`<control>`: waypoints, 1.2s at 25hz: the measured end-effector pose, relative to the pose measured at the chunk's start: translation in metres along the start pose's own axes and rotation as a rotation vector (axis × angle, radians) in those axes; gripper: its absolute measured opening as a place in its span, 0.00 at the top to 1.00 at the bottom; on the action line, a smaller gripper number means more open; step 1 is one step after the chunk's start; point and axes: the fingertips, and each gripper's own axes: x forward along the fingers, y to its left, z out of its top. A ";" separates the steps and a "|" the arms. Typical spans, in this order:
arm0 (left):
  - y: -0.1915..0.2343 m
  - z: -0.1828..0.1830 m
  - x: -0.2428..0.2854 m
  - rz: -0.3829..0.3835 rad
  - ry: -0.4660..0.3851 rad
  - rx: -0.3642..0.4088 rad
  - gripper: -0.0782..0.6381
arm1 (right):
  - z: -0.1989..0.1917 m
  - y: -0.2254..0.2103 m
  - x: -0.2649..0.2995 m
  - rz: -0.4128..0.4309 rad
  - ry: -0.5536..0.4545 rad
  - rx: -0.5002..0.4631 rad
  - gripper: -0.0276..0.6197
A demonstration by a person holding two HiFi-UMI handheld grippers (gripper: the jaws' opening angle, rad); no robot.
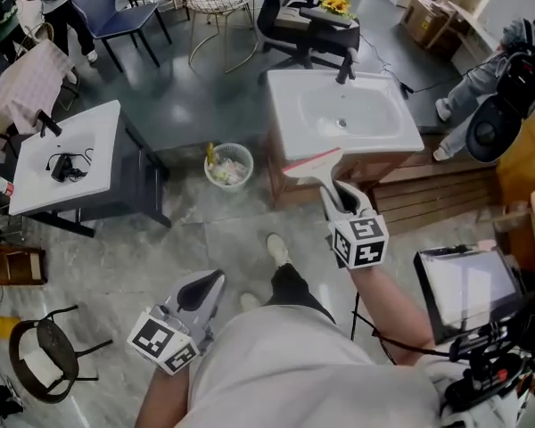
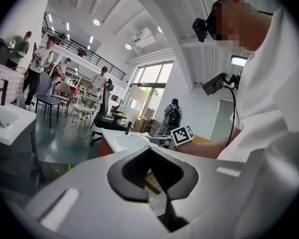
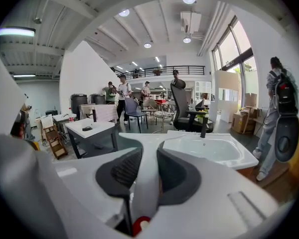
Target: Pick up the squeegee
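The squeegee (image 1: 310, 162) has a white handle and a red-edged blade and hangs in front of the white sink's near rim (image 1: 290, 154). My right gripper (image 1: 337, 194) is shut on its handle. In the right gripper view the white handle (image 3: 139, 151) runs up between the dark pads (image 3: 120, 172), with my right gripper (image 3: 143, 176) closed around it and the blade spreading across just beyond the tips. My left gripper (image 1: 209, 285) hangs low beside the person's leg, far from the squeegee. In its own view the left gripper (image 2: 150, 151) is shut with nothing in it.
The sink has a black faucet (image 1: 345, 65) and stands on a wooden cabinet. A mesh waste basket (image 1: 229, 165) sits on the floor to its left. A second sink table (image 1: 67, 154) stands further left, a screen (image 1: 468, 288) at right, and a round stool (image 1: 45, 350) at bottom left.
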 end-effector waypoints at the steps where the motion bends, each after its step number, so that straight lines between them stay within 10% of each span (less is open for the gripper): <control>1: -0.002 0.000 -0.001 -0.008 -0.002 0.001 0.88 | 0.000 0.002 -0.003 0.002 -0.001 -0.002 0.80; 30: -0.001 -0.002 -0.007 -0.028 0.007 0.003 0.88 | 0.013 0.038 -0.023 0.043 -0.017 -0.045 0.80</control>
